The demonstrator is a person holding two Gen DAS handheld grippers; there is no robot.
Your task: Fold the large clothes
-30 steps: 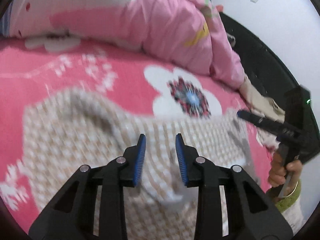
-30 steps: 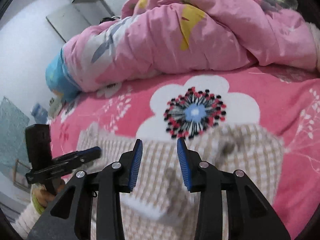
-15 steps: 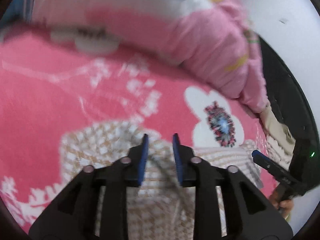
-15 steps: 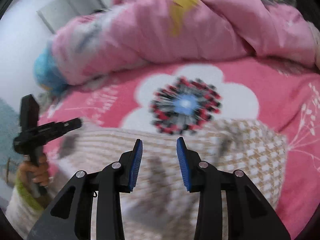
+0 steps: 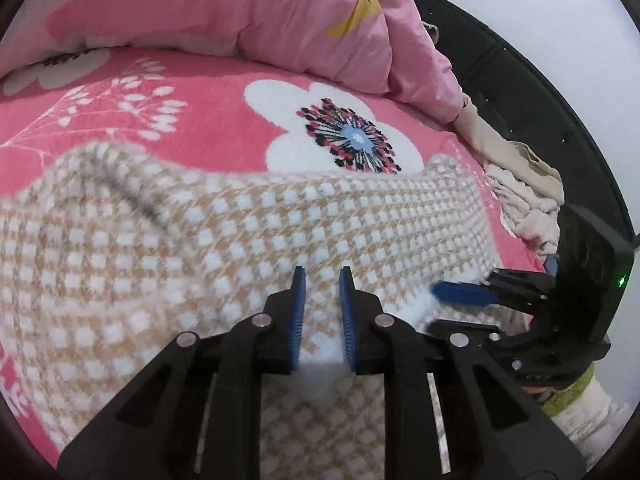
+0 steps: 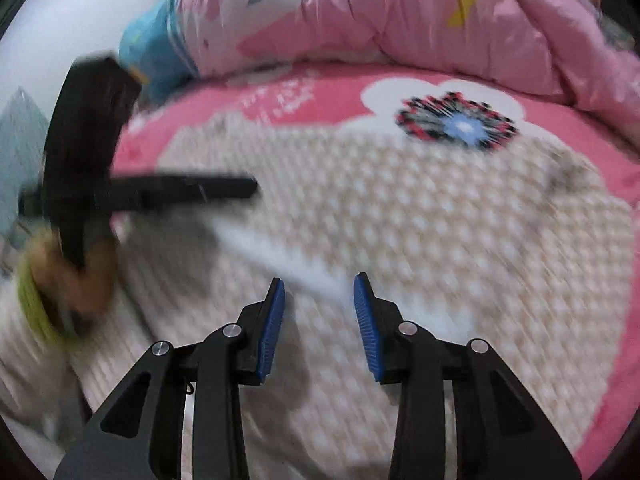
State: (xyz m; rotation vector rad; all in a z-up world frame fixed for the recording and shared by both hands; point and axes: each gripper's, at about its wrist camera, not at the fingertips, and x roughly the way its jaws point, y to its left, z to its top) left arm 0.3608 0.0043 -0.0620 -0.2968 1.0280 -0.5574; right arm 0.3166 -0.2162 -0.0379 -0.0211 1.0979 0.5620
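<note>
Here, the checked garment (image 5: pixel 248 240) lies on the pink bedspread (image 5: pixel 208 120).

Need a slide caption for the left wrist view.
Left tool closing over the checked garment on a pink floral bed, right tool alongside.

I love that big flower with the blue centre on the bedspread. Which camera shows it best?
The left wrist view: the flower is sharp there, with every petal and stamen clear. The right wrist view shows it whole too, but smeared by motion blur.
</note>
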